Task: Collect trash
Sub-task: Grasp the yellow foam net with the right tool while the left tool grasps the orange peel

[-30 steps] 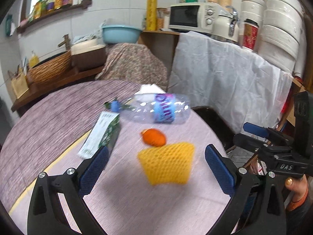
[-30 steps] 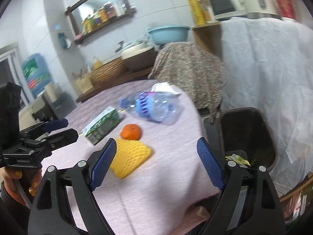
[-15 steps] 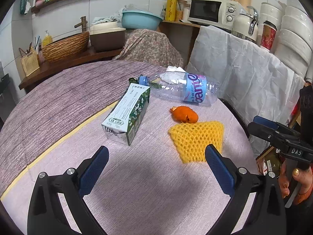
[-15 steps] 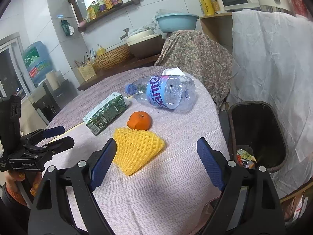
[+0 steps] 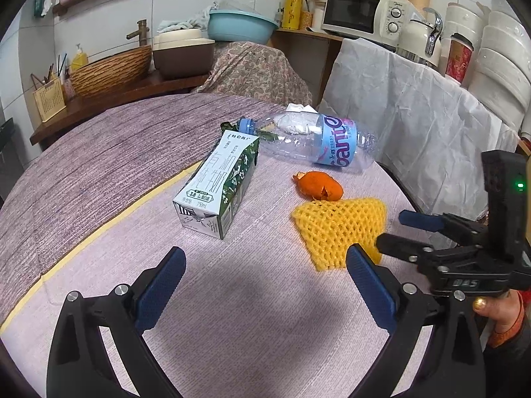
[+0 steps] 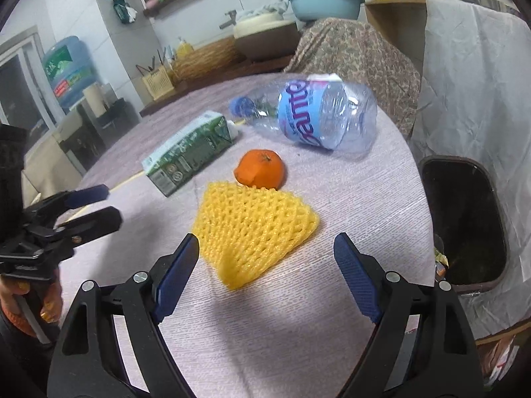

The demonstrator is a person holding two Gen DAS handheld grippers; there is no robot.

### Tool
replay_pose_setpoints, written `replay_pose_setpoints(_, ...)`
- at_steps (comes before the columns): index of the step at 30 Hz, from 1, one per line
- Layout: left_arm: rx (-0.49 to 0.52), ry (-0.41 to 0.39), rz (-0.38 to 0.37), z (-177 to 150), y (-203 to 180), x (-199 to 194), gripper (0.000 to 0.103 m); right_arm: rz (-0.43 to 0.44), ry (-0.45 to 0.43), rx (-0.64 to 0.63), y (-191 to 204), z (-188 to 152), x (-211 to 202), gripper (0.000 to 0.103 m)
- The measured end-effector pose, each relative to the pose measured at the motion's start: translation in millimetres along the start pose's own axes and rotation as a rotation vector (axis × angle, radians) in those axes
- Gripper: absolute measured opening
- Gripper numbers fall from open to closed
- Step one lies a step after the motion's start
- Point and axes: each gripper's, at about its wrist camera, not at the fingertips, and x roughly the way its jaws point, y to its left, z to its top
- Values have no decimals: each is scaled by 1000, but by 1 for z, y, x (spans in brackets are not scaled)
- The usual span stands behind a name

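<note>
Right wrist view shows the right gripper with fingers wide but closing, nothing pressed between them, just before the yellow foam fruit net on the mauve-clothed desk. Behind it lie an orange peel, green-and-white milk carton and clear plastic bottle, with a dark bin beside the desk. Left gripper hovers spread and empty.

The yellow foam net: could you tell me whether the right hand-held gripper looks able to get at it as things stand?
Probably yes. The net lies flat just ahead of the right hand-held gripper, whose jaws are wide, empty and closing slightly; nothing lies between them, and the orange peel sits behind it.
</note>
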Motion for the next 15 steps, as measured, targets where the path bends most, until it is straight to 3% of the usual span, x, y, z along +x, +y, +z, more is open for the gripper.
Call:
replay_pose_setpoints(4,3,7,1,5,-2,3,92,-18,40,-18,4,5,18,64)
replay_pose_setpoints(8,-3,17,1,12,-6,8,91,-7,51,-11,5,4,27,22)
replay_pose_setpoints(10,-8,23,-10,16,-8,13,91,19,48,-8,4,2,22,17)
replay_pose_setpoints(15,-10,46,-33,31,-20,30,91,21,21,-53,3,-6,-4,16)
